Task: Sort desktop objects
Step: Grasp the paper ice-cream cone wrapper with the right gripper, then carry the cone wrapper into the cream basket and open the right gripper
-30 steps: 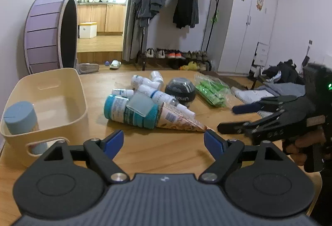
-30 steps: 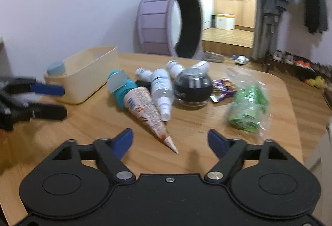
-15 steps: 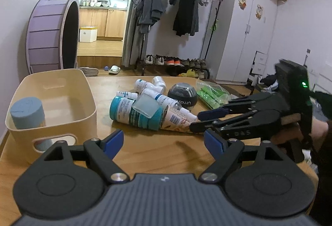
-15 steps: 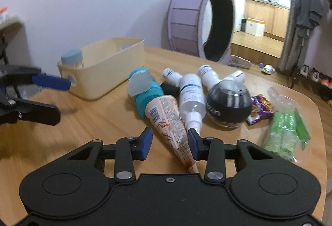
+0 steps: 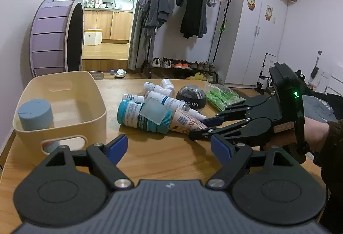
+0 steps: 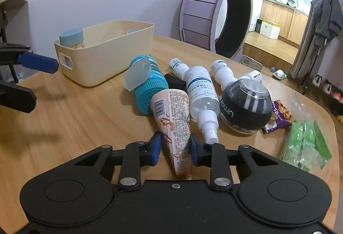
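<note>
A cone-shaped printed packet (image 6: 173, 118) lies on the wooden table (image 6: 75, 118), its tip toward me. My right gripper (image 6: 174, 148) is shut on its narrow end, a blue pad pressing each side. In the left wrist view the right gripper (image 5: 199, 127) reaches in from the right onto the cone (image 5: 184, 122). A teal bottle (image 6: 150, 85) with a clear cap, a white spray bottle (image 6: 201, 92) and a black ball-shaped device (image 6: 246, 103) lie beside the cone. My left gripper (image 5: 169, 146) hangs open over bare table, near the cream basket (image 5: 100, 113).
The basket (image 6: 107, 62) holds a blue-capped container (image 6: 71, 37). A green plastic packet (image 6: 304, 148) and a purple snack wrapper (image 6: 278, 116) lie at the right, near the table edge. A purple wheel (image 6: 214, 12) stands behind the table. A hand (image 5: 315, 133) holds the right gripper.
My right gripper has moved forward over the cone packet and its fingers have come together onto it. The left gripper has stayed open and nearly still.
</note>
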{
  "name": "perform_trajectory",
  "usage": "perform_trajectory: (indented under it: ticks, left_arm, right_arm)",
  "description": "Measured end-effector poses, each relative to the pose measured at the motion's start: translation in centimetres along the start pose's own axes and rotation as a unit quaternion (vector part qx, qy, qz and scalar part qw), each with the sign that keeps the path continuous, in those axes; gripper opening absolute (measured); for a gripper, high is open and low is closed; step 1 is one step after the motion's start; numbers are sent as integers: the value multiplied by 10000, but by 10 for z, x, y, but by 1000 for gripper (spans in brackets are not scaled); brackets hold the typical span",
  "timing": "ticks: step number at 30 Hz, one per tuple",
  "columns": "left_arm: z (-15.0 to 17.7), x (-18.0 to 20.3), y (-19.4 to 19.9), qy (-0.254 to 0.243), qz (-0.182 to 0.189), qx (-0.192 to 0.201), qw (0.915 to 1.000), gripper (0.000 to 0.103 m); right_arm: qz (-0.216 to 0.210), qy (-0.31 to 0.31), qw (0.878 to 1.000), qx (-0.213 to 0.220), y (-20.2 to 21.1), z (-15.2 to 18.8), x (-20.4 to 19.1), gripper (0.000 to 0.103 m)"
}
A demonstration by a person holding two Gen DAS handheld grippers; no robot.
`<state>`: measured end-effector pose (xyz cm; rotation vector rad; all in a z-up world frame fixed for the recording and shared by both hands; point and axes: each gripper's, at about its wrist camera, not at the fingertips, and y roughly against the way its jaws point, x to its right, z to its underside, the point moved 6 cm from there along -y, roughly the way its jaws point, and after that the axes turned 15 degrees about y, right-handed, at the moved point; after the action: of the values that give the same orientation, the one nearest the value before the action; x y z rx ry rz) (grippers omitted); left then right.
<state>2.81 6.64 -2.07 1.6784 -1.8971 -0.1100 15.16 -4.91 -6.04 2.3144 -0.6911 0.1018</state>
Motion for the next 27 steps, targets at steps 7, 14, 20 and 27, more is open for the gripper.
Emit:
perform_trajectory:
  ticks: [7, 14, 20, 27]
  left_arm:
    - [-4, -3, 17, 3, -51, 160, 9999, 84]
    - [-15, -19, 39, 169, -290, 439, 9985, 84]
    - [-24, -36, 55, 283, -467, 636, 9965, 84]
    - [-28, -57, 61, 255, -746, 670, 9946, 84]
  right_arm:
    - [-22, -498, 9969, 604, 40, -17, 6, 26]
    - [-482, -835, 9893, 1094, 41, -65, -8, 26]
    - [-930, -985, 9822, 1302, 17, -109, -26, 26]
    - [-1225, -879, 9814, 1187, -32, -141, -45, 26]
